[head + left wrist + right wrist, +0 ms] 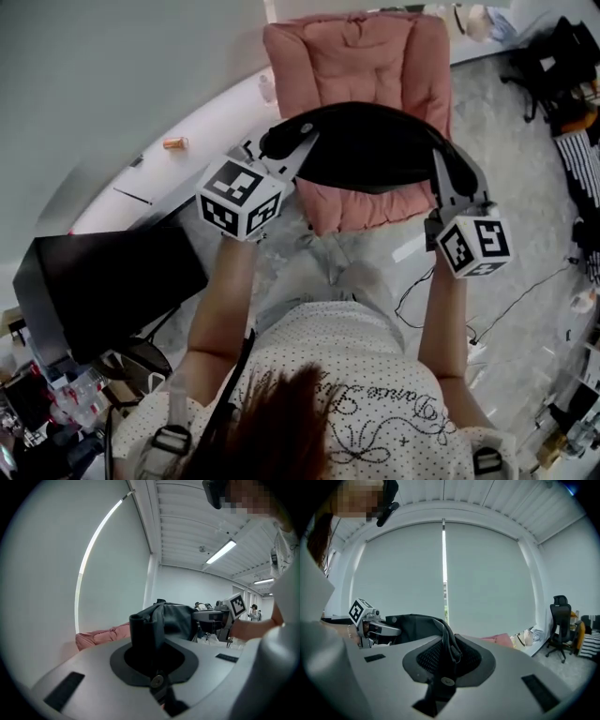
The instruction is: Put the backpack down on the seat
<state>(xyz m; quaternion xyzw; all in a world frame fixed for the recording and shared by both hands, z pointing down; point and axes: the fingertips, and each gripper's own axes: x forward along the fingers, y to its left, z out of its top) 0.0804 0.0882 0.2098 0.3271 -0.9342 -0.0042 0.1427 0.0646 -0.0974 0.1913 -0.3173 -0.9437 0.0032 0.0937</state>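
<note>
A black backpack [370, 145] hangs in the air between my two grippers, over the pink cushioned seat [361, 66]. My left gripper [281, 145] is shut on the bag's left end. In the left gripper view its jaws [143, 630] pinch a fold of black fabric, with the backpack [171, 618] bulging beyond and the pink seat [101, 637] low on the left. My right gripper [450, 173] is shut on the right end. In the right gripper view a black strap [450, 644] runs between the jaws, and the bag body [412, 625] stretches left toward the other gripper's marker cube [358, 611].
A white desk [178, 159] curves along the left with a small orange item [175, 142] on it and a dark screen [103, 281] nearer me. Cables lie on the pale floor [525, 281]. A black office chair [560, 625] stands at the right.
</note>
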